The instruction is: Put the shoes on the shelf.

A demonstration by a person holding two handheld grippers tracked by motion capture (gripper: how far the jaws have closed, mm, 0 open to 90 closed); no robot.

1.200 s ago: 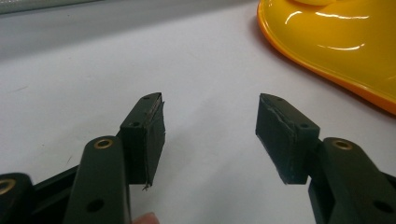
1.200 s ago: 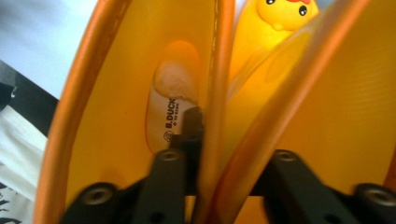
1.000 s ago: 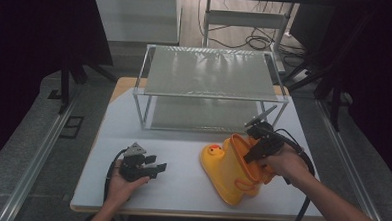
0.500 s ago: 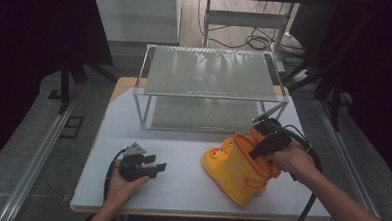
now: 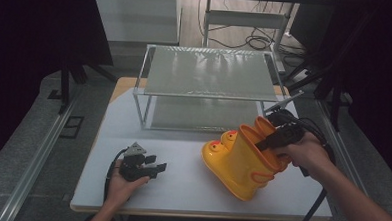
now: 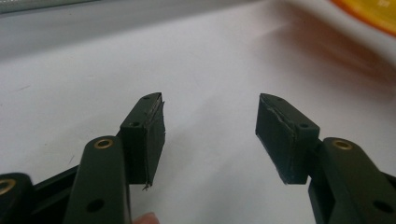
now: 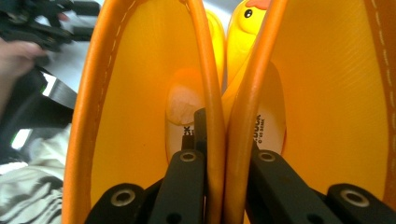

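Dim room, dark curtains on both sides; white table (image 5: 180, 190) with a two-tier metal-framed rack (image 5: 210, 86) standing at its far half, cables on the floor beyond.

Object in hand: pair of yellow rubber boots (image 5: 242, 160) with duck faces on the toes and orange trim. They sit at the right front of the table, just in front of the rack's right corner, tilted, toes pointing left and toward me, soles apparently partly off the surface; I cannot tell how much still touches.

My right gripper (image 5: 273, 140) is clamped on the two inner shaft walls together. The right gripper view confirms it: one jaw reaches into each boot, and the two orange rims (image 7: 223, 140) are pressed against each other between them. Grip looks firm, both boots held as one.

My left gripper (image 5: 146, 167) rests low at the left front of the table, well apart from the boots, jaws spread wide with nothing between them; bare tabletop (image 6: 205, 70) ahead of its pads (image 6: 144, 135).

Progress, as I judge it: pair gathered and grasped, lift begun or about to be. Both rack shelves are bare, so placing the boots on the rack, if that is the destination, is not yet done. Left gripper has no part so far.
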